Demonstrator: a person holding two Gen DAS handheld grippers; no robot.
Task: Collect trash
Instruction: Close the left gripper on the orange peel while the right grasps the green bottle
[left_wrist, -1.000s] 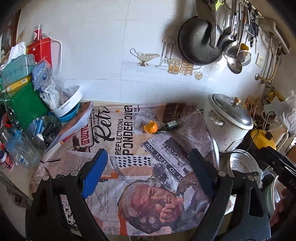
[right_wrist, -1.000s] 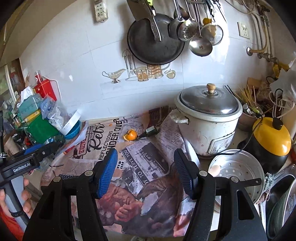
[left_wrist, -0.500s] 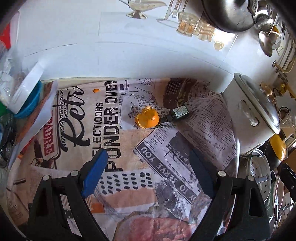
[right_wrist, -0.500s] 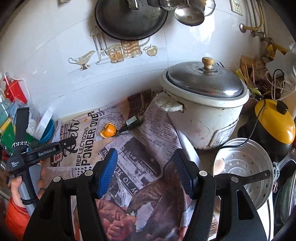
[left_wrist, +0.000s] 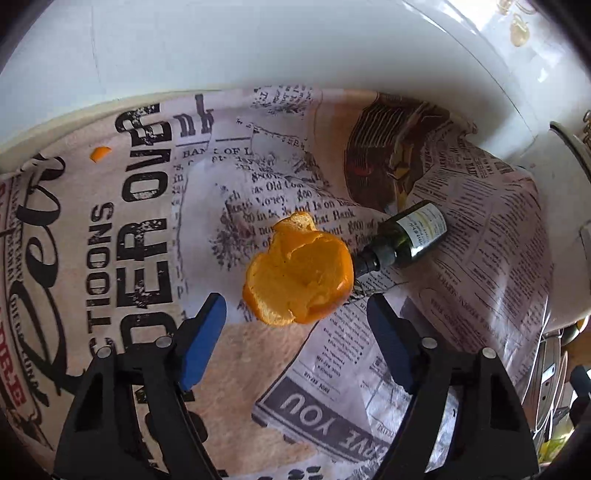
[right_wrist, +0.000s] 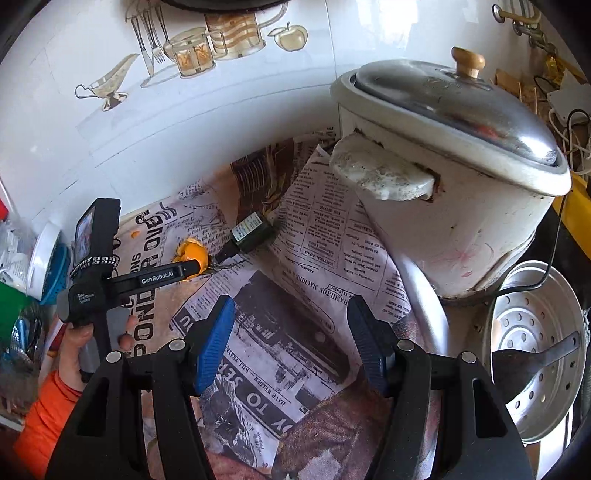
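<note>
With the left hand-held gripper (left_wrist: 295, 321), jaws just narrowed yet still open and empty, bracket the orange peel (left_wrist: 297, 269) at frame centre beside the small dark bottle (left_wrist: 410, 236), close squarely, avoiding the newspaper (left_wrist: 480, 229).

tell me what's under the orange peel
The orange peel lies on newspaper-print paper, the small dark bottle beside it. Anything beneath the peel itself is hidden.

open newsprint cover (left_wrist: 155, 229) left of the orange peel (left_wrist: 297, 271), dark bottle (left_wrist: 410, 236) touching its right
</note>
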